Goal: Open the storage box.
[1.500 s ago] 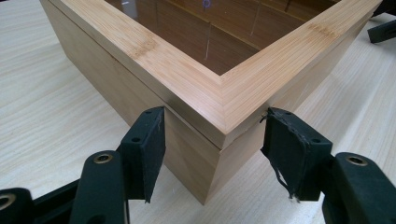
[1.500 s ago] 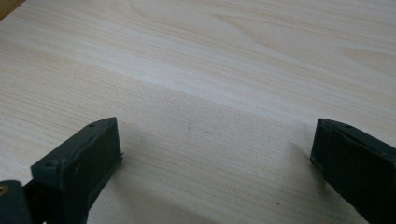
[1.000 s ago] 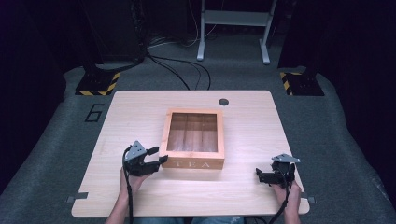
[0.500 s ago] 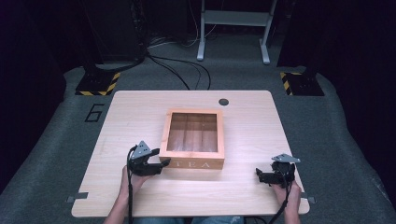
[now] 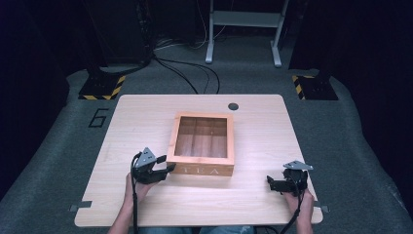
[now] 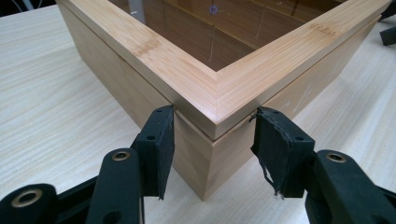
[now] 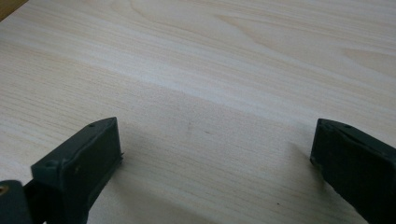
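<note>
A wooden box sits at the middle of the table, its glass-paned lid down and the letters "TEA" on the front wall that faces the person. Through the pane, wooden dividers show inside.

The left gripper is at the box's front left corner. In the left gripper view the 2 jaws straddle that corner, 1 on each wall, with their tips at the seam between lid and body. The jaws have just been closing, with the corner between them. The left pad lies against the wall at the seam; the right pad, its facing frayed, meets the lid edge at its tip. The grip looks closed on the corner, narrow for this tool. The left hand holds the gripper from below, near the front edge of the table.

The right gripper rests well apart from the box, near the table's front right corner, held by the right hand. In the right gripper view its jaws stand wide over bare wood, nothing between them.

A dark round grommet sits in the table behind the box. Cables run over the grey floor beyond.
</note>
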Motion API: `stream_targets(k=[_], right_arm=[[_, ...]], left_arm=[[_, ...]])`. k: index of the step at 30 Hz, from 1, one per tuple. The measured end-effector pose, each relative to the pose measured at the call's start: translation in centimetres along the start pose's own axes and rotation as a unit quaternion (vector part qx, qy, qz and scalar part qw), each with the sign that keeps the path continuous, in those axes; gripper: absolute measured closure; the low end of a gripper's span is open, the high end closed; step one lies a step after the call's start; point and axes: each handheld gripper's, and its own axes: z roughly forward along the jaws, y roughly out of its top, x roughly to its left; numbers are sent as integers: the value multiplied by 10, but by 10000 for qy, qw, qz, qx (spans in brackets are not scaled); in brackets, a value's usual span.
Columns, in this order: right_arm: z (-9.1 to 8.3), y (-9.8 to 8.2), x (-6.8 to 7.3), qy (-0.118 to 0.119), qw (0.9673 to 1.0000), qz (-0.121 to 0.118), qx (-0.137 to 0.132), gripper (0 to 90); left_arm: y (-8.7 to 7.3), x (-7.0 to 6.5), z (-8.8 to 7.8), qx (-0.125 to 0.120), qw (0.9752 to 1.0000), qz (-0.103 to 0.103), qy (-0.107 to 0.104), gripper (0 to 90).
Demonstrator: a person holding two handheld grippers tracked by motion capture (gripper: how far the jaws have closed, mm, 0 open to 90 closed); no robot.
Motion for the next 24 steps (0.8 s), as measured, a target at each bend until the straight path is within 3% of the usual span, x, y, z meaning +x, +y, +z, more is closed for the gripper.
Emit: stream_targets(k=[9,24], right_arm=[[0,0,0,-1,10000,6,1,12],[0,0,0,8,10000,22,1,12]], left_arm=[[1,0,2,-43,9999,-90,44,488],[12,-1,2,-210,9996,-26,179,477]])
